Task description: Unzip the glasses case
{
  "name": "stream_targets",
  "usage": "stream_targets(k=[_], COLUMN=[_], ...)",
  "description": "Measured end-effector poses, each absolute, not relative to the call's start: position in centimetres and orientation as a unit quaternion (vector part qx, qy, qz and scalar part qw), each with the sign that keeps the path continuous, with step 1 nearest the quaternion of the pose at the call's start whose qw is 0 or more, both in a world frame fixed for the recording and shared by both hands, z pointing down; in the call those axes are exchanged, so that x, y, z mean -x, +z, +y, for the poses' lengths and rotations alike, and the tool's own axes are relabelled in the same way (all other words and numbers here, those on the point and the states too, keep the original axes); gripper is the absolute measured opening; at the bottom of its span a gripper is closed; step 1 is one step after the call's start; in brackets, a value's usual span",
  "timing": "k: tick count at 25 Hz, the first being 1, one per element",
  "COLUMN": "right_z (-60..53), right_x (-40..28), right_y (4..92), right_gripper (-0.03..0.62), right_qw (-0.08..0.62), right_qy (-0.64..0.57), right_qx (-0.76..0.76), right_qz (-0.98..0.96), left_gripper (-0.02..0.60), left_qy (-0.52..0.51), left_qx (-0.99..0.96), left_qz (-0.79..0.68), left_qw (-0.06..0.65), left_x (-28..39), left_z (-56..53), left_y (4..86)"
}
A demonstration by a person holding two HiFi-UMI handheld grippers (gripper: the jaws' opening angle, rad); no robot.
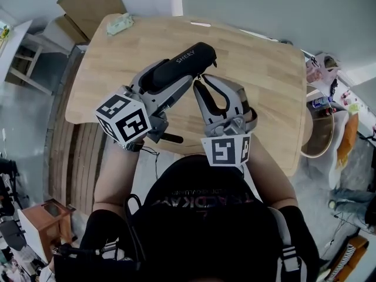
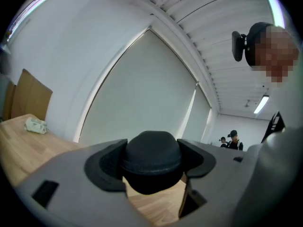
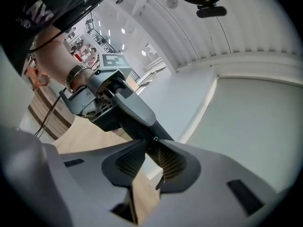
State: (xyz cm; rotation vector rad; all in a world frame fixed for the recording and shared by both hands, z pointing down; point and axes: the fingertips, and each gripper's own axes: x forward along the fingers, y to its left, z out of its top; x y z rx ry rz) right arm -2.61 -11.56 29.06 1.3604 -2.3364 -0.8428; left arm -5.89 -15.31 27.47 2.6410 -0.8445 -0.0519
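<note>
A black zipped glasses case [image 1: 179, 63] is held level above the wooden table [image 1: 264, 87]. My left gripper [image 1: 166, 82] is shut on the case's near end, and in the left gripper view its rounded end [image 2: 151, 159] fills the gap between the pads. My right gripper [image 1: 202, 80] comes in from the right, with its tips at the case's lower edge near the far end. In the right gripper view the case [image 3: 135, 112] runs away from the jaws, which are nearly together on a small zipper pull [image 3: 155, 139] at its end.
A crumpled green and white item [image 1: 120, 23] lies at the table's far left corner, with cardboard [image 1: 88, 7] behind it. A round bin [image 1: 320, 131] and clutter stand to the right of the table. People [image 2: 232, 138] stand far off in the room.
</note>
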Motion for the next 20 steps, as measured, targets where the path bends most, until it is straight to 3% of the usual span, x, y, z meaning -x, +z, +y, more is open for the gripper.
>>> stream_targets(k=[4, 10, 20], right_z=[-12.0, -12.0, -11.6], right_x=[3.1, 2.8, 2.8], right_y=[29.4, 29.5, 29.8], right_gripper=[0.094, 0.03, 0.021], right_qw=[0.162, 0.162, 0.142], right_qy=[-0.3, -0.292, -0.219], right_qx=[-0.491, -0.497, -0.472], right_qz=[-0.802, -0.801, -0.842], left_gripper=[0.336, 0.336, 0.336], left_qy=[-0.021, -0.01, 0.032], left_qx=[-0.931, -0.93, -0.939], left_qz=[-0.303, -0.31, -0.315], left_qw=[0.201, 0.198, 0.133], left_x=[6.3, 6.6, 6.1], left_z=[-15.4, -15.4, -14.6], left_y=[28.0, 28.6, 29.1])
